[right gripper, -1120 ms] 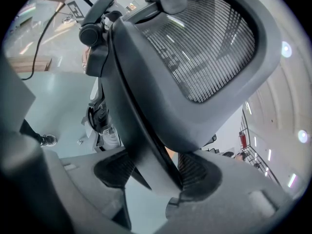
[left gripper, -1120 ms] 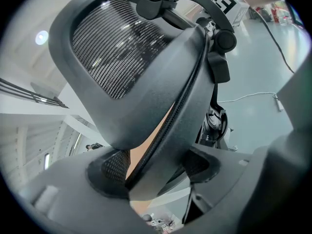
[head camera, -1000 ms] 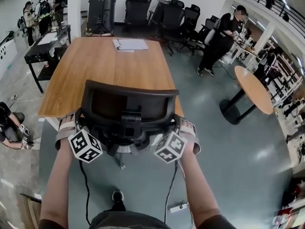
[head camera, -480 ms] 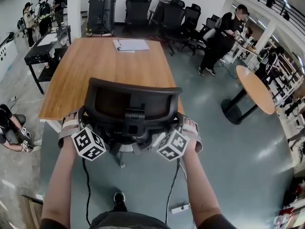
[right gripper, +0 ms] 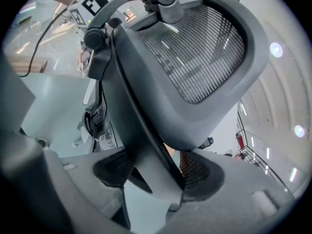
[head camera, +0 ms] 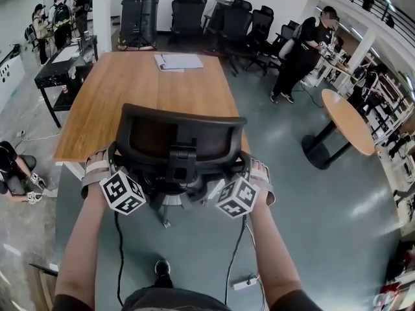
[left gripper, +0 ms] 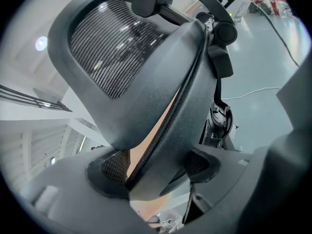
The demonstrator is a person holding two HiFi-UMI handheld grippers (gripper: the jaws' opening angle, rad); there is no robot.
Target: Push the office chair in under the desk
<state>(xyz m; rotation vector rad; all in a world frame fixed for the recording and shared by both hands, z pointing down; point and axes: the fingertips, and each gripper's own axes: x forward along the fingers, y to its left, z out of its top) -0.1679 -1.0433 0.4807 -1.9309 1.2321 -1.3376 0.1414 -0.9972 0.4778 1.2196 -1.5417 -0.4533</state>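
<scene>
A black office chair with a mesh backrest [head camera: 178,135] stands at the near end of the wooden desk [head camera: 142,83], its back overlapping the desk's edge in the head view. My left gripper [head camera: 111,164] is shut on the backrest's left edge. The grey frame [left gripper: 165,111] runs between its pads [left gripper: 114,167]. At the right edge, my right gripper [head camera: 245,168] has the frame [right gripper: 146,130] wedged between its pads [right gripper: 197,172]. Its jaws have just been opening a little. The seat and wheels are hidden under the backrest.
Papers [head camera: 177,60] lie at the desk's far end. A round table [head camera: 347,118] stands to the right, with a person [head camera: 301,50] beyond it. Spare black chairs [head camera: 220,18] line the back. A black cart [head camera: 61,67] sits left. A power strip [head camera: 242,282] and cables lie on the floor.
The backrest and both grippers have edged slightly toward the desk. Both grips look the same.
</scene>
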